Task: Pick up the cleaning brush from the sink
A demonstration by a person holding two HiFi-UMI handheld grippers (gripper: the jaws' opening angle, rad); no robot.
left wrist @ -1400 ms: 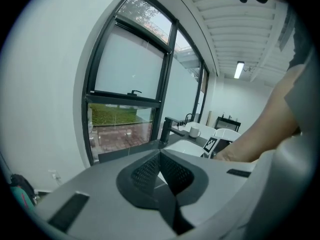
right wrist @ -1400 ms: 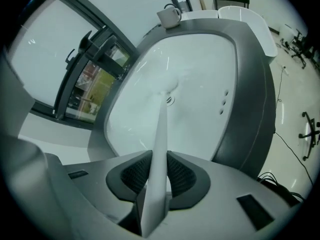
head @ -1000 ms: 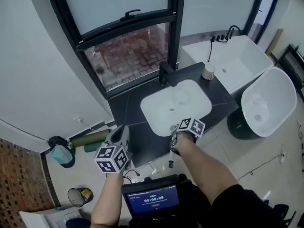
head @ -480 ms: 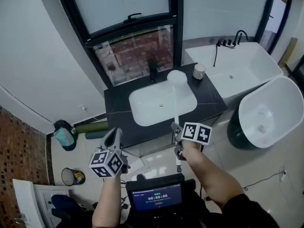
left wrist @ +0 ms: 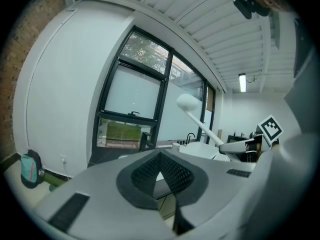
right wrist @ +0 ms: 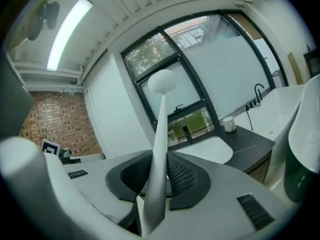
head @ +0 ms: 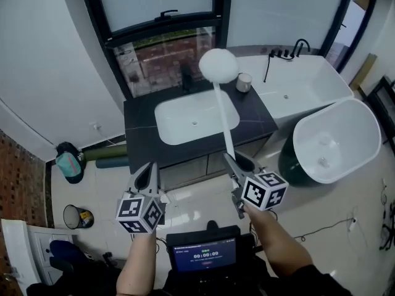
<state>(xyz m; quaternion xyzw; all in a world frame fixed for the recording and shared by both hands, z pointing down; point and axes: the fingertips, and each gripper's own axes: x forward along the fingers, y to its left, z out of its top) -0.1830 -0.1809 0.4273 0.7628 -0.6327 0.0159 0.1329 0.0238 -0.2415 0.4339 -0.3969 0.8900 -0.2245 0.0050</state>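
Nearest to us, the right tool (head: 234, 162) is clenched on the lower end of the brush (head: 222, 113). In the right gripper view the white handle stands between the two dark pads, and both press on it. The left tool (head: 148, 172) is beside it, well apart from the handle. Its pads are together and nothing is between them.

From the right tool the long axis of the brush runs away from us and upward. The round white head is at the far end. The brush is therefore already out of the sink (head: 165, 127) and is carried only by the right hand.

In the head view the head shows past the far rim of the sink, over the back edge of the dark bench (head: 137, 148). From this steep view we think it hangs well above the bench, but we cannot be sure how high.
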